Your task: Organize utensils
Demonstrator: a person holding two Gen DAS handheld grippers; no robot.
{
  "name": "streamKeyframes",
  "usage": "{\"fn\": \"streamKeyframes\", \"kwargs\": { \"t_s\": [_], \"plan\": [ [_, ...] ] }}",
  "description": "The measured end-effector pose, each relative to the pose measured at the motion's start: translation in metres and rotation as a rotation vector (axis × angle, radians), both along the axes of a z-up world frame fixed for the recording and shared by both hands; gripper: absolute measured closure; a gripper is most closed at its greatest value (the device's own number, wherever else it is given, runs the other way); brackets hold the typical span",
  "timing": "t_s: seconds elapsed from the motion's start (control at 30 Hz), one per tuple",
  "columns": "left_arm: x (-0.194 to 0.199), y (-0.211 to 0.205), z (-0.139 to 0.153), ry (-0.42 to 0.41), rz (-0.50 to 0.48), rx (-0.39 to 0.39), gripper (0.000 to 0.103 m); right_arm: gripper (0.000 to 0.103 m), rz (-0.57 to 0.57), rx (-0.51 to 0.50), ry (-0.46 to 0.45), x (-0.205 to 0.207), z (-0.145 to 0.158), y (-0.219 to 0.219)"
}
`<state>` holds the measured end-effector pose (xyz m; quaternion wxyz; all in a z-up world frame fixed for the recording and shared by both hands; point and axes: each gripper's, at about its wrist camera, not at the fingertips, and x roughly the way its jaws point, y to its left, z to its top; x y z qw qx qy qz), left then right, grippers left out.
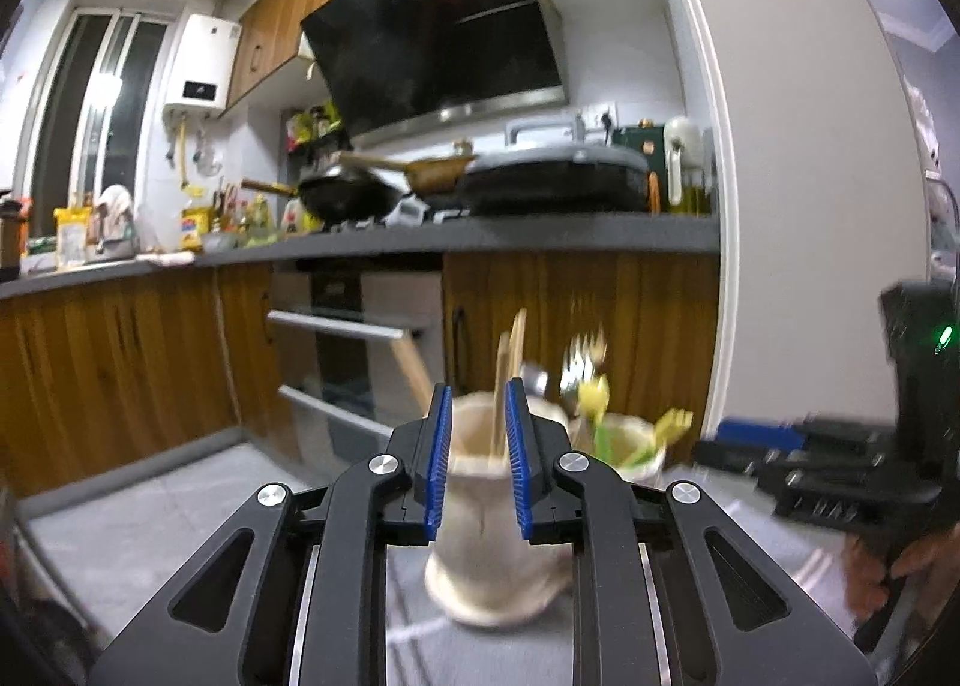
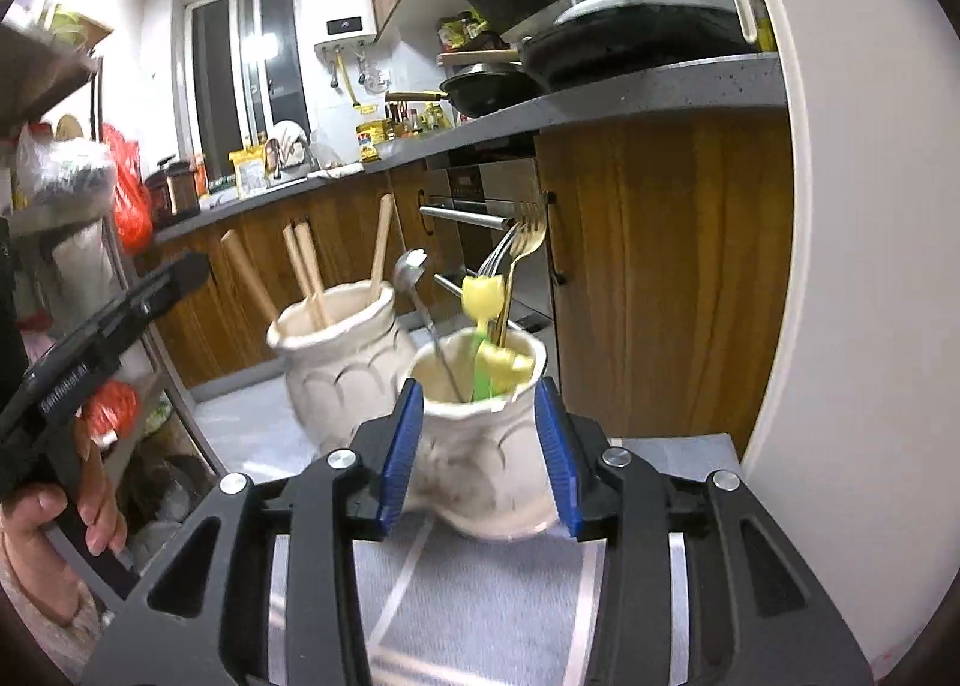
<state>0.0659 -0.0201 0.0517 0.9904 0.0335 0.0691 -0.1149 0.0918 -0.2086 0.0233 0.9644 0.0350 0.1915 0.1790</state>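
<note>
My pads (image 2: 399,455) were blue; both scalloped jars (image 2: 498,464) cream; one held yellow-green picks (image 2: 483,296), gold forks (image 2: 528,233).

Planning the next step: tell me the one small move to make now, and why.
Probably draw both grippers back. The left gripper and right gripper are open, framing the chopstick jar and fork jar, which look sorted and stand on the mat.

The left tool (image 1: 477,461) stands slightly parted before a blurred cream jar (image 1: 492,536) holding wooden sticks (image 1: 510,362).
</note>
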Motion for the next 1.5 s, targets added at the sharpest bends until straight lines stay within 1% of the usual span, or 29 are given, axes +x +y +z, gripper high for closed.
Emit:
{"fn": "streamKeyframes", "kwargs": {
  "t_s": [0.03,0.07,0.1,0.13,0.17,0.2,0.27,0.3,0.37,0.4,0.43,0.67,0.7,0.73,0.77,0.93,1.2,1.5],
  "plan": [
    [-0.003,0.003,-0.005,0.012,0.009,0.001,0.083,0.057,-0.002,-0.022,-0.016,-0.006,-0.002,0.003],
    [-0.007,0.005,-0.011,0.027,0.015,-0.004,0.083,0.054,-0.001,-0.042,-0.031,-0.012,-0.004,0.006],
    [-0.010,0.008,-0.017,0.042,0.019,-0.007,0.078,0.053,-0.001,-0.060,-0.043,-0.017,-0.005,0.009],
    [-0.012,0.010,-0.022,0.057,0.027,-0.004,0.065,0.049,-0.001,-0.076,-0.054,-0.019,-0.006,0.012],
    [-0.014,0.011,-0.026,0.064,0.035,0.002,0.060,0.043,-0.001,-0.092,-0.065,-0.021,-0.008,0.014],
    [-0.017,0.013,-0.030,0.066,0.045,0.011,0.051,0.040,0.000,-0.102,-0.071,-0.023,-0.010,0.015],
    [-0.023,0.017,-0.037,0.069,0.054,0.020,0.050,0.026,-0.013,-0.133,-0.091,-0.029,-0.014,0.016],
    [-0.024,0.019,-0.038,0.073,0.058,0.018,0.048,0.023,-0.020,-0.139,-0.099,-0.030,-0.014,0.016],
    [-0.027,0.026,-0.042,0.084,0.059,0.002,0.042,0.011,-0.024,-0.135,-0.122,-0.034,-0.015,0.013],
    [-0.029,0.029,-0.044,0.084,0.062,-0.002,0.030,0.009,-0.026,-0.131,-0.127,-0.036,-0.016,0.012],
    [-0.030,0.031,-0.045,0.082,0.064,-0.005,0.026,0.006,-0.028,-0.126,-0.130,-0.037,-0.017,0.011],
    [-0.036,0.030,-0.047,0.062,0.070,0.034,0.022,0.005,-0.041,-0.129,-0.137,-0.038,-0.022,0.011],
    [-0.035,0.029,-0.048,0.063,0.070,0.042,0.020,0.005,-0.044,-0.129,-0.139,-0.038,-0.023,0.011],
    [-0.035,0.028,-0.049,0.060,0.074,0.054,0.015,0.005,-0.045,-0.128,-0.140,-0.038,-0.024,0.012],
    [-0.035,0.027,-0.049,0.061,0.079,0.061,0.013,0.005,-0.045,-0.127,-0.141,-0.038,-0.025,0.012],
    [-0.036,0.028,-0.048,0.056,0.073,0.052,0.009,0.005,-0.040,-0.124,-0.149,-0.040,-0.029,0.012],
    [-0.028,0.032,-0.050,0.113,0.078,0.034,0.007,0.005,-0.028,-0.090,-0.146,-0.041,-0.028,0.007],
    [-0.025,0.032,-0.049,0.116,0.085,0.027,0.006,0.005,-0.017,-0.108,-0.155,-0.044,-0.028,0.009]
  ]
}}
